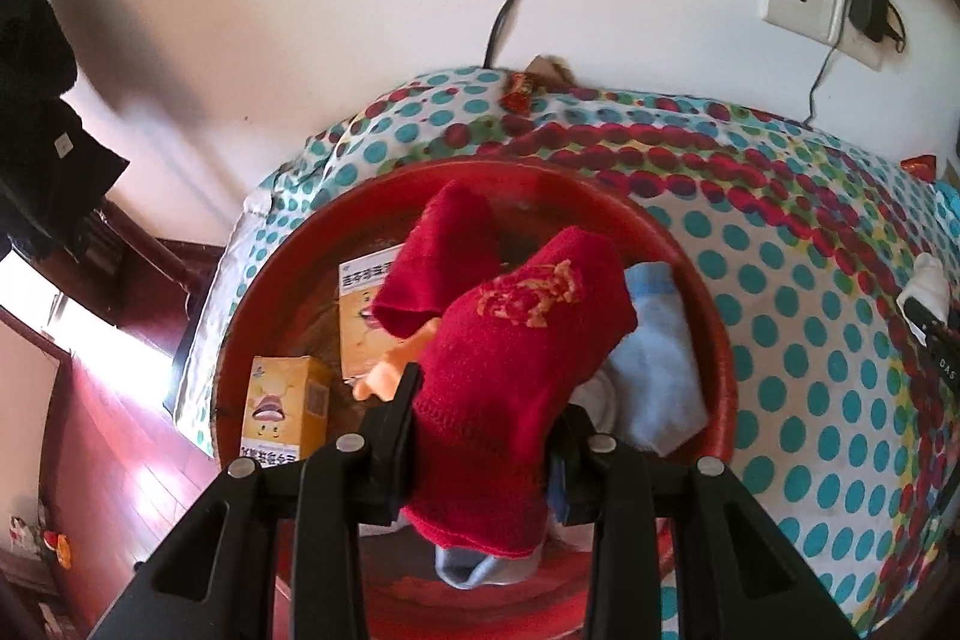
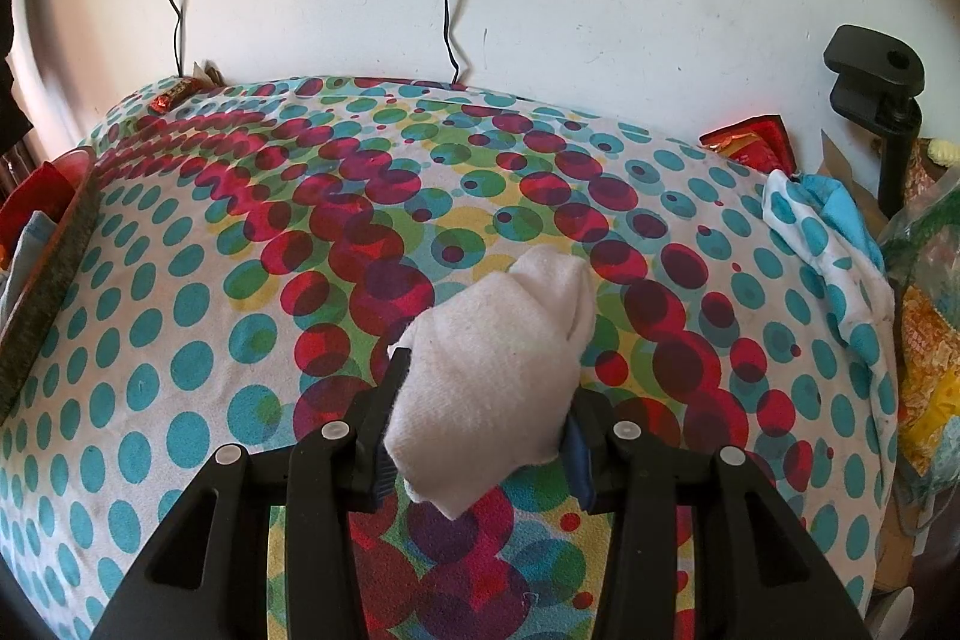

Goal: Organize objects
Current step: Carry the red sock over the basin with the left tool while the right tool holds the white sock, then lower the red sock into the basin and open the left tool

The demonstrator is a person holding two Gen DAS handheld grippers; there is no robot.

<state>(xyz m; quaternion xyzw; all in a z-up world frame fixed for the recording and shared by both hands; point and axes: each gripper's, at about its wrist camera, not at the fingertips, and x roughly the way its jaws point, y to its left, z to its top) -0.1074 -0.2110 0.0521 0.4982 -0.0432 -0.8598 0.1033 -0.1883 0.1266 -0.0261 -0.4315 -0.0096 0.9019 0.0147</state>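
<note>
Socks first: in the left wrist view your left gripper (image 1: 489, 415) is clamped on a red sock (image 1: 516, 340) with a gold knitted mark, hanging above the red basin (image 1: 690, 268). It points steeply down. Two yellow boxes (image 1: 282, 412) and a pale blue cloth (image 1: 657, 358) lie in the basin. In the right wrist view your right gripper (image 2: 480, 406), also tilted down, pinches one folded white sock (image 2: 498, 358) over the dotted bedspread (image 2: 180, 340).

Polka-dot cloth (image 2: 180, 370) covers surface; red basin (image 1: 678, 244), snack wrappers (image 2: 750, 142) on it.
</note>
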